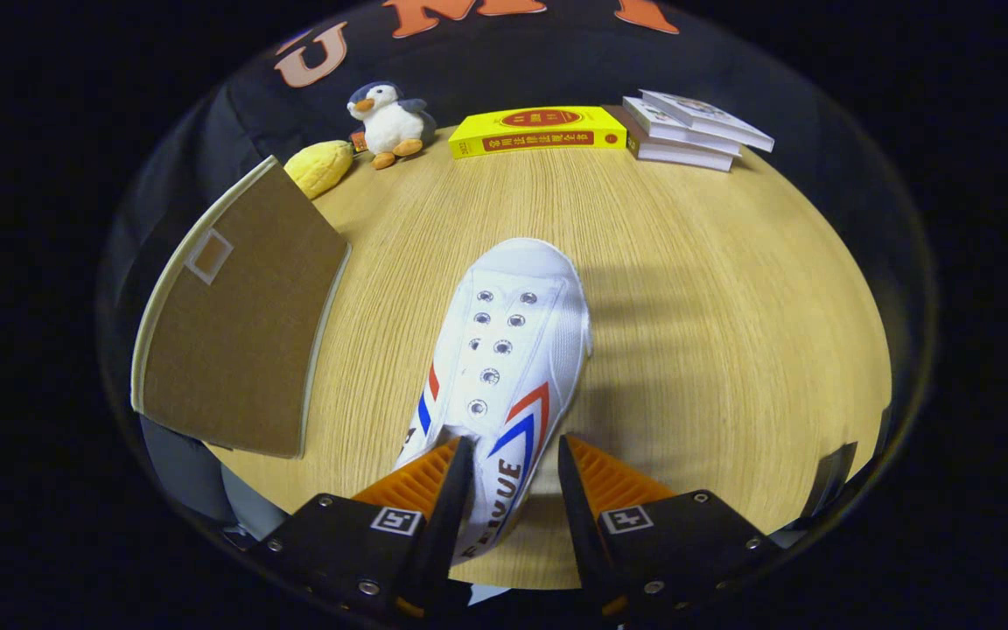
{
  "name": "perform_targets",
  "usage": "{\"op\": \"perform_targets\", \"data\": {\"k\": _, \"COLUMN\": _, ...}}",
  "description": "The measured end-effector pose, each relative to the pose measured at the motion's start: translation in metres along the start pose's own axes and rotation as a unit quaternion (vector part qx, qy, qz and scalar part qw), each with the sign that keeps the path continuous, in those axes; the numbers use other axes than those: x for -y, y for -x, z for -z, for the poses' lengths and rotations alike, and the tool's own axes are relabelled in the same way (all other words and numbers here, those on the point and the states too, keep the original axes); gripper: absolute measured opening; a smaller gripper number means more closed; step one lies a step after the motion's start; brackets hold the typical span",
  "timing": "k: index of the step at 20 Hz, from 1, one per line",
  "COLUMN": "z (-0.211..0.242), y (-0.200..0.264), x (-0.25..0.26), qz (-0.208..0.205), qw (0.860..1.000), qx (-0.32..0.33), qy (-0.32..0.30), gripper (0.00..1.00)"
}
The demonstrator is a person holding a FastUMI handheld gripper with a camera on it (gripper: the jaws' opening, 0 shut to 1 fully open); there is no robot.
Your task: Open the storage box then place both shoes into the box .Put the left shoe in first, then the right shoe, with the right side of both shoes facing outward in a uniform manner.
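Observation:
A white canvas shoe [513, 350] with red and blue stripes lies on the wooden table, toe pointing away from me. My gripper [513, 448] is at its heel end. One finger sits inside the shoe's opening and the other against the outer side, so both fingers are pressed on the side wall. To the left of the shoe stands the storage box's brown lid [241, 324] with cream trim, swung open. A grey part of the box [180, 472] shows under the lid; its inside is hidden.
Along the table's far edge sit a yellow plush toy [320, 166], a penguin toy [390, 122], a yellow book [539, 131] and a stack of white books [688, 131]. Bare wooden tabletop [731, 350] lies to the right of the shoe.

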State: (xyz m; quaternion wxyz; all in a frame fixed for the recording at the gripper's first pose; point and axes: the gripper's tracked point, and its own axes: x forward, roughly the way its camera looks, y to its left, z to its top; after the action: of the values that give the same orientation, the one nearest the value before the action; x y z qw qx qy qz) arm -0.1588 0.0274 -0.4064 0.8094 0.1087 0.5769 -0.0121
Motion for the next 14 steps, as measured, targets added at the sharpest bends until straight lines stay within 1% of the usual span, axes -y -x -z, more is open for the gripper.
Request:
{"op": "perform_targets", "data": {"k": 1, "z": 0.000, "y": -0.001, "x": 0.000, "qz": -0.012, "qw": 1.000, "qx": -0.009, "qy": -0.021, "gripper": 0.50}}
{"op": "perform_targets", "data": {"k": 2, "z": -0.001, "y": 0.000, "x": 0.000, "qz": -0.020, "qw": 0.999, "qx": -0.014, "qy": -0.035, "gripper": 0.49}}
{"op": "perform_targets", "data": {"k": 4, "z": -0.002, "y": 0.000, "x": 0.002, "qz": -0.025, "qw": 0.998, "qx": -0.015, "qy": -0.052, "gripper": 0.41}}
{"op": "perform_targets", "data": {"k": 5, "z": -0.002, "y": 0.001, "x": 0.004, "qz": -0.023, "qw": 0.998, "qx": -0.011, "qy": -0.060, "gripper": 0.32}}
{"op": "perform_targets", "data": {"k": 6, "z": -0.003, "y": 0.001, "x": 0.006, "qz": -0.025, "qw": 0.997, "qx": -0.010, "qy": -0.071, "gripper": 0.27}}
{"op": "perform_targets", "data": {"k": 7, "z": -0.002, "y": 0.001, "x": 0.006, "qz": -0.030, "qw": 0.996, "qx": -0.014, "qy": -0.086, "gripper": 0.18}}
{"op": "perform_targets", "data": {"k": 9, "z": -0.003, "y": 0.001, "x": 0.009, "qz": -0.039, "qw": 0.992, "qx": -0.018, "qy": -0.119, "gripper": 0.12}}
{"op": "perform_targets", "data": {"k": 10, "z": -0.007, "y": 0.000, "x": 0.013, "qz": -0.034, "qw": 0.992, "qx": -0.009, "qy": -0.124, "gripper": 0.10}}
{"op": "perform_targets", "data": {"k": 11, "z": -0.009, "y": 0.003, "x": 0.012, "qz": -0.032, "qw": 0.992, "qx": -0.004, "qy": -0.121, "gripper": 0.06}}
{"op": "perform_targets", "data": {"k": 14, "z": -0.024, "y": 0.014, "x": -0.005, "qz": -0.057, "qw": 0.990, "qx": 0.016, "qy": -0.130, "gripper": 0.05}}
